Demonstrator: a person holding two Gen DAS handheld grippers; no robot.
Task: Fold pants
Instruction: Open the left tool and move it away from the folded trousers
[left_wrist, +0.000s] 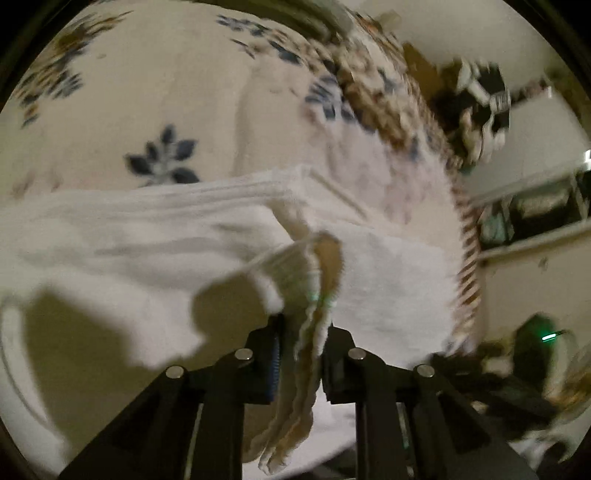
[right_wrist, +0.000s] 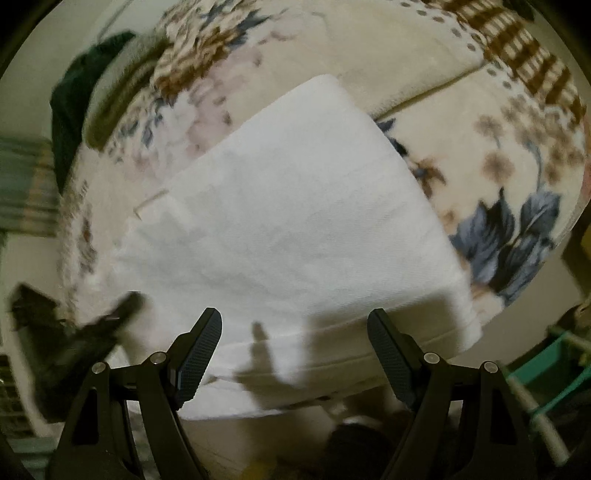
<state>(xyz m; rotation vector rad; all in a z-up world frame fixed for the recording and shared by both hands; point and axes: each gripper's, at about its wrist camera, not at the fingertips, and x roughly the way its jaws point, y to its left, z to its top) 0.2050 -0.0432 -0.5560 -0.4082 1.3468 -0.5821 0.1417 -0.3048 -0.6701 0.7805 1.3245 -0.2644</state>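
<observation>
White pants (right_wrist: 295, 221) lie partly folded on a floral blanket (right_wrist: 498, 155). In the left wrist view my left gripper (left_wrist: 301, 332) is shut on a bunched edge of the white pants (left_wrist: 147, 236) and holds it lifted above the blanket (left_wrist: 129, 92); layered fabric hangs down between the fingers. In the right wrist view my right gripper (right_wrist: 295, 332) is open and empty, just above the near edge of the folded pants. The left gripper shows blurred at the lower left of that view (right_wrist: 74, 332).
The blanket's edge (left_wrist: 469, 266) runs along the right in the left wrist view, with shelves (left_wrist: 535, 214) and dark clutter (left_wrist: 480, 96) beyond. A dark green cloth (right_wrist: 81, 92) lies at the blanket's far left; a teal basket (right_wrist: 554, 365) stands at the lower right.
</observation>
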